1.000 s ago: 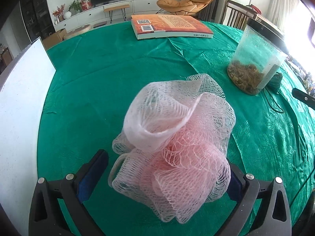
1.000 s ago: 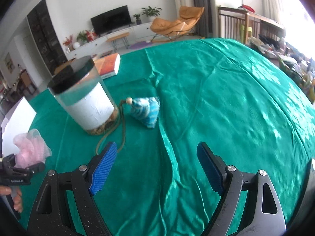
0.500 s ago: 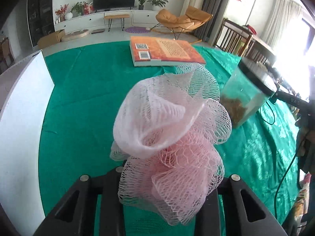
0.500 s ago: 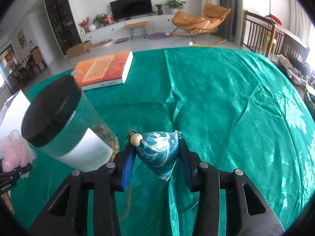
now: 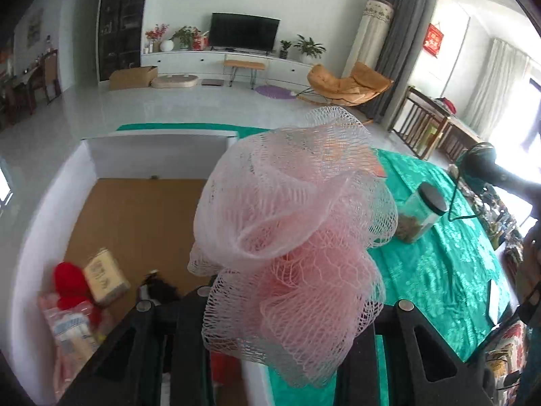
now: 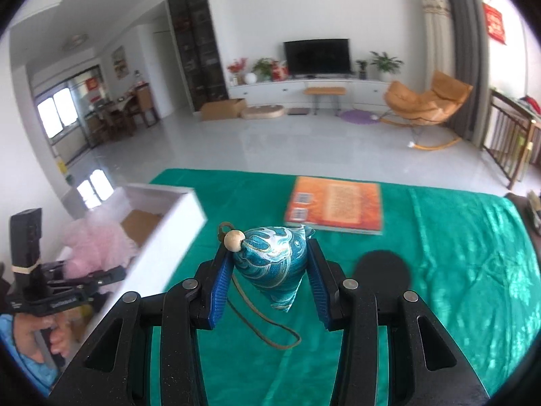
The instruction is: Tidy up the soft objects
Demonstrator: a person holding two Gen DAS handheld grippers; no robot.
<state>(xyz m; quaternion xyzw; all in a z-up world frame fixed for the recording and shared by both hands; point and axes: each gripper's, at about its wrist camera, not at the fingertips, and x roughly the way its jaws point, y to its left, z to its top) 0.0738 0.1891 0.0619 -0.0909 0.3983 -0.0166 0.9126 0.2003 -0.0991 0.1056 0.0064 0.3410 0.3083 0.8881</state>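
No legible text on any object.

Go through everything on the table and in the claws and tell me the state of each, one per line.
Left claw: shut on the pink mesh bath pouf, held over the white box.
Right claw: shut on the blue fabric pouch, lifted, cord dangling.
White box: open, several items inside.
Jar: upright, black lid on.
Book: closed, lying flat on the green tablecloth.

The pink mesh pouf [image 5: 290, 237] hides the left gripper's [image 5: 287, 308] pads (perhaps closed).
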